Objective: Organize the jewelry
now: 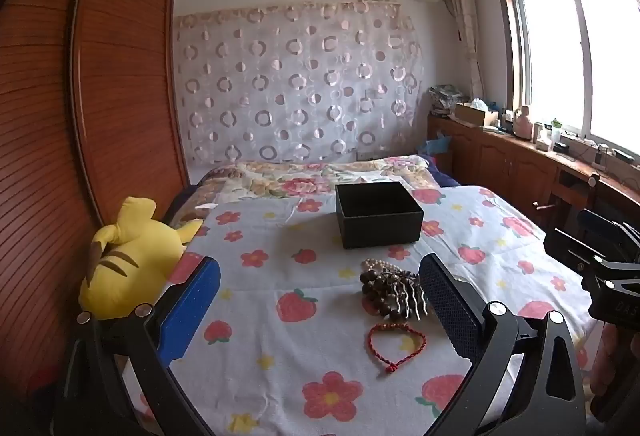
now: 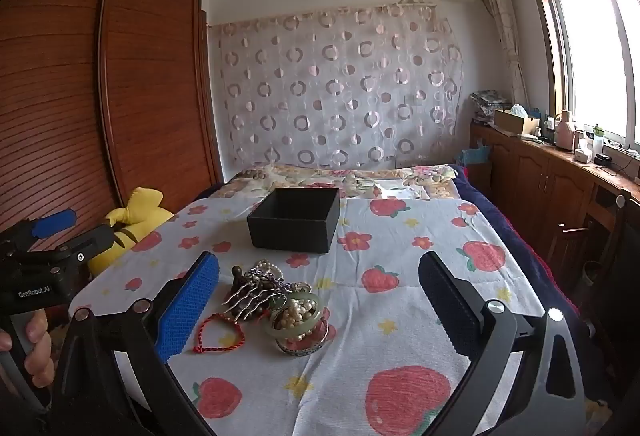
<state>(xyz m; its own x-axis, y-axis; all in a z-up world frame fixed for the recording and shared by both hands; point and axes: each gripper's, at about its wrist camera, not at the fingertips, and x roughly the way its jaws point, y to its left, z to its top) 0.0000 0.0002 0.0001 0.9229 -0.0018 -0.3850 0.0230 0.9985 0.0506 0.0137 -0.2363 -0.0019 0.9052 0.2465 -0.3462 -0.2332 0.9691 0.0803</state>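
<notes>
A pile of jewelry lies on the flowered bedsheet [image 1: 280, 236]: a dark wooden bead bracelet [image 1: 380, 292], a metal hair comb [image 2: 256, 296], pearls [image 2: 296, 312] inside a jade bangle [image 2: 280, 330], and a red cord bracelet [image 1: 396, 344], also in the right wrist view [image 2: 218, 334]. An open black box [image 1: 378, 214] stands behind the pile, also in the right wrist view [image 2: 294, 220]. My left gripper [image 1: 320, 300] is open above the sheet, the pile between its fingers. My right gripper [image 2: 320, 300] is open and empty, the pile near its left finger.
A yellow plush toy [image 1: 128, 260] lies at the bed's left edge beside a wooden wardrobe [image 1: 120, 76]. A folded floral quilt [image 1: 312, 176] lies behind the box. A wooden counter [image 2: 560, 172] with clutter runs along the window on the right.
</notes>
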